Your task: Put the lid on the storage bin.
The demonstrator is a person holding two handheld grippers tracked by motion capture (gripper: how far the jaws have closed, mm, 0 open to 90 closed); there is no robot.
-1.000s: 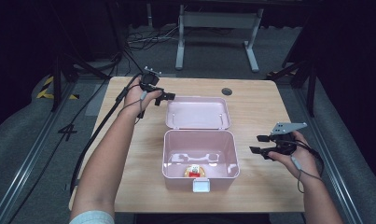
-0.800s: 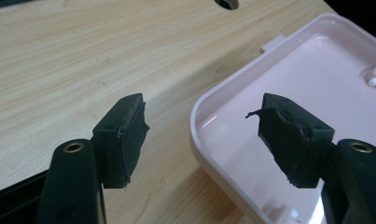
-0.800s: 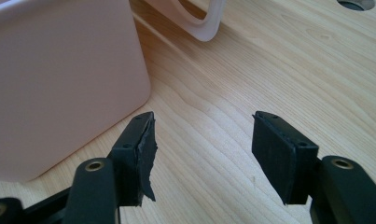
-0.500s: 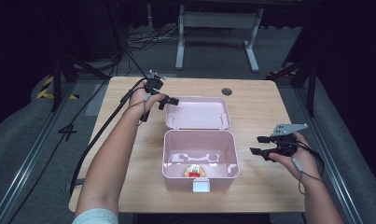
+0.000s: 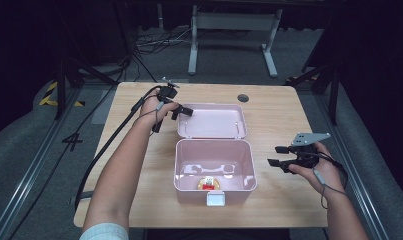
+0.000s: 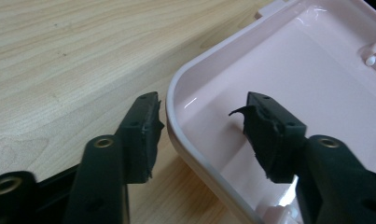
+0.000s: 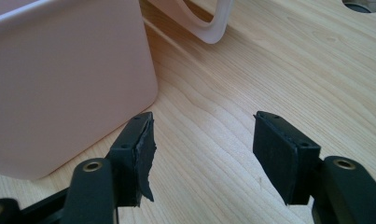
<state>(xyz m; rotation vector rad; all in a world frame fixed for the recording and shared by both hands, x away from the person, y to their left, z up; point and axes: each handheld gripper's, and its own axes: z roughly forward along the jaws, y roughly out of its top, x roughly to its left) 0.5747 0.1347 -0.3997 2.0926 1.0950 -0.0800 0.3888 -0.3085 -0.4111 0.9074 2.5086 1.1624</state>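
A pink box [image 5: 178, 172] stands open mid-table, its lid [image 5: 211, 122] lying flat behind it. A small red and yellow item [image 5: 208, 183] rests inside near the front wall. My left gripper [image 5: 181, 113] is at the lid's left edge. In the left gripper view my left gripper [image 6: 202, 119] straddles the lid's rim [image 6: 176, 84], one jaw outside and one inside. Its jaws have just been closing, and the inner pad still stands off the rim. My right gripper [image 5: 275, 155] hovers open to the right of the box. Bare wood lies between the jaws of my right gripper [image 7: 202, 140], beside the box wall [image 7: 69, 84].
The wooden table [image 5: 289, 115] has a round cable hole [image 5: 243, 97] behind the lid. A white latch [image 5: 215, 200] sticks out from the box's front. Cables trail off the table's left side. A desk frame [image 5: 229, 30] stands on the dark floor beyond.
My left gripper has shifted right onto the lid's edge and its jaws have narrowed. The right gripper has stayed where it was.
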